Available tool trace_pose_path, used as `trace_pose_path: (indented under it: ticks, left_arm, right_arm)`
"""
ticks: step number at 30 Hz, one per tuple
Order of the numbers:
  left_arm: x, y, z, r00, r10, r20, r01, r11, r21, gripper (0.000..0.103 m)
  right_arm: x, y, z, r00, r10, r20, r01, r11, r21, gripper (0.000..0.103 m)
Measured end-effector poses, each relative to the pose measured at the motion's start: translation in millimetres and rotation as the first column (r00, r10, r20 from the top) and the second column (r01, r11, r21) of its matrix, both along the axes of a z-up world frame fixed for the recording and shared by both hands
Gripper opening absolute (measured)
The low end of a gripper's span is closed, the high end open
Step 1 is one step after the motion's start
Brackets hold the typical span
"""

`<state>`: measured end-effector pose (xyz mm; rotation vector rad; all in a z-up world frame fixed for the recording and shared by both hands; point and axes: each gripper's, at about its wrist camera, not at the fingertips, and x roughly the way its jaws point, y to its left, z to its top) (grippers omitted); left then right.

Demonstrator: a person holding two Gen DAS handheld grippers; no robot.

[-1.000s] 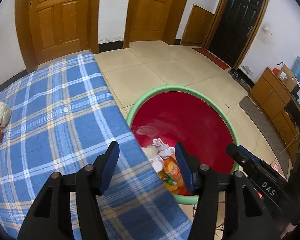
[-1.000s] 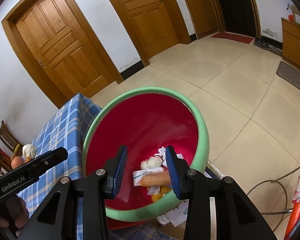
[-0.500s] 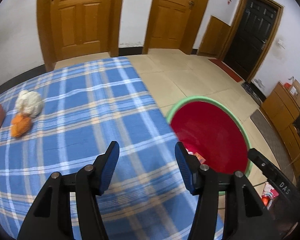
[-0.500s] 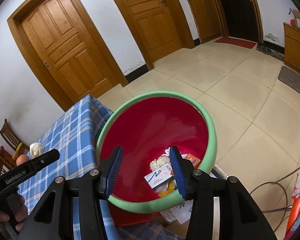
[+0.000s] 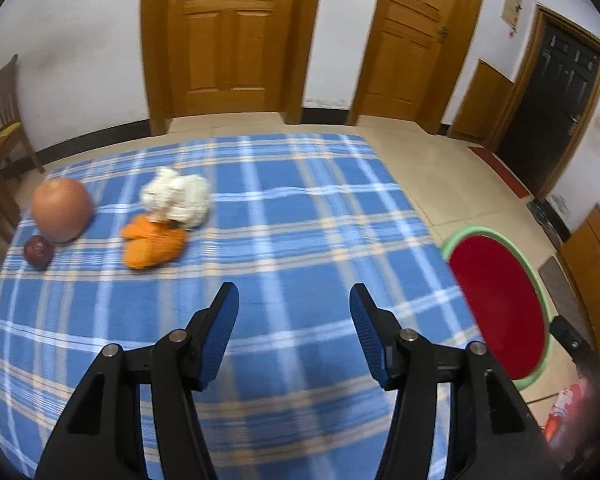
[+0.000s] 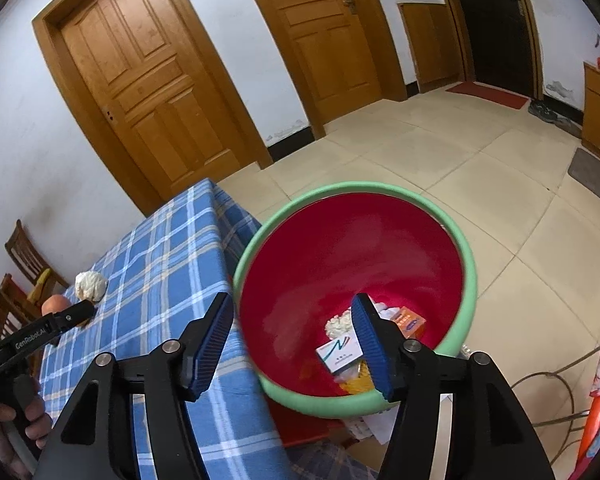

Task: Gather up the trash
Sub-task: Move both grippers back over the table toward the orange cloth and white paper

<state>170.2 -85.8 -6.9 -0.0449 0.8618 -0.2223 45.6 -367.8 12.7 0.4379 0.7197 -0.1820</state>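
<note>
A crumpled white tissue [image 5: 177, 197] and orange peel [image 5: 153, 245] lie on the blue plaid tablecloth [image 5: 284, 232] at the far left. My left gripper [image 5: 293, 300] is open and empty above the cloth, short of them. A red basin with a green rim [image 6: 352, 252] stands off the table's right edge; it also shows in the left wrist view [image 5: 500, 304]. It holds a white box [image 6: 338, 354], an orange packet [image 6: 410, 320] and tissue. My right gripper [image 6: 294, 312] is open and empty over the basin's near rim.
A large orange-pink fruit [image 5: 62, 209] and a small dark red fruit [image 5: 38, 251] sit at the table's far left. Wooden chairs [image 5: 4, 120] stand beyond. Wooden doors [image 5: 232, 36] line the wall. Cables and paper lie on the floor [image 6: 548, 380] near the basin.
My left gripper has swung left from the basin to over the table, bringing the tissue, peel and fruit into view. My right gripper opened wider; a white box now lies in the basin.
</note>
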Motion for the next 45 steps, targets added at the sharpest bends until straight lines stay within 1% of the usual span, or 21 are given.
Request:
trace_pose_path:
  ticks: [6,10,12,14,18,19,20,21,24,27,28,29,30,31,35,39,45]
  left_arm:
    - [15.8,39.3,-4.0,0.997,0.083,0.002,-0.083,0.996,0.02,0.058]
    - [29.7,61.3,-12.8,0.99,0.139,-0.005,-0.138,0.99,0.03,0.063]
    - [37.9,68.9,-18.8,0.988,0.15,-0.017,-0.15,0.988,0.033,0.065]
    - [44.9,74.3,-24.7,0.985,0.17,-0.028,-0.169,0.985,0.044,0.066]
    - [57.2,82.7,-37.1,0.98,0.196,-0.042,-0.193,0.98,0.056,0.067]
    - [60.0,84.4,-40.3,0.978,0.202,-0.047,-0.199,0.978,0.055,0.068]
    - [62.5,85.6,-42.8,0.977,0.207,-0.049,-0.204,0.978,0.054,0.072]
    - [64.0,86.5,-44.8,0.977,0.211,-0.044,-0.208,0.977,0.051,0.074]
    - [67.9,87.5,-50.0,0.977,0.211,-0.031,-0.209,0.976,0.055,0.075]
    - [71.0,88.5,-54.3,0.978,0.206,-0.037,-0.205,0.978,0.035,0.075]
    - [71.5,88.4,-55.6,0.979,0.201,-0.038,-0.2,0.979,0.029,0.073]
    - [72.2,88.0,-56.6,0.98,0.194,-0.039,-0.193,0.981,0.026,0.065]
    - [72.8,87.2,-57.2,0.983,0.179,-0.04,-0.179,0.984,0.015,0.06]
    - [72.6,86.8,-57.2,0.987,0.157,-0.043,-0.158,0.987,-0.009,0.05]
    - [67.9,86.4,-53.2,0.989,0.146,-0.04,-0.146,0.989,0.004,0.045]
    - [55.1,96.0,-46.0,0.988,0.15,-0.041,-0.152,0.988,-0.036,0.045]
    - [32.7,122.4,-27.0,0.976,0.22,0.004,-0.219,0.974,-0.05,0.045]
  right_arm:
    - [11.0,19.8,3.5,1.0,0.028,-0.01,-0.028,0.999,-0.021,0.065]
    - [20.3,32.3,3.7,0.999,0.044,-0.016,-0.045,0.999,-0.029,0.065]
    - [24.5,37.0,2.9,0.999,0.05,-0.022,-0.05,0.998,-0.028,0.065]
    - [29.6,41.9,2.4,0.998,0.057,-0.029,-0.058,0.998,-0.028,0.065]
    - [38.2,52.0,3.5,0.996,0.074,-0.039,-0.076,0.996,-0.044,0.066]
    - [40.4,54.5,4.2,0.996,0.079,-0.04,-0.081,0.996,-0.049,0.069]
    - [42.6,57.1,5.2,0.996,0.083,-0.038,-0.085,0.995,-0.053,0.073]
    - [44.4,59.2,6.1,0.996,0.087,-0.036,-0.089,0.994,-0.056,0.074]
    - [51.2,66.4,7.4,0.994,0.107,-0.033,-0.109,0.992,-0.061,0.075]
    - [58.7,74.6,7.9,0.992,0.123,-0.038,-0.126,0.99,-0.065,0.075]
    - [60.5,76.7,7.8,0.991,0.128,-0.04,-0.131,0.989,-0.067,0.075]
    - [62.8,79.3,7.1,0.99,0.134,-0.042,-0.136,0.988,-0.069,0.075]
    - [65.3,82.2,6.3,0.989,0.139,-0.046,-0.142,0.987,-0.07,0.075]
    - [67.5,84.9,5.6,0.988,0.145,-0.049,-0.148,0.987,-0.07,0.075]
    - [76.4,95.5,3.0,0.983,0.172,-0.061,-0.175,0.982,-0.065,0.075]
    - [83.8,110.3,4.5,0.976,0.208,-0.061,-0.213,0.974,-0.075,0.075]
    - [94.4,138.0,10.6,0.962,0.269,-0.051,-0.273,0.957,-0.099,0.075]
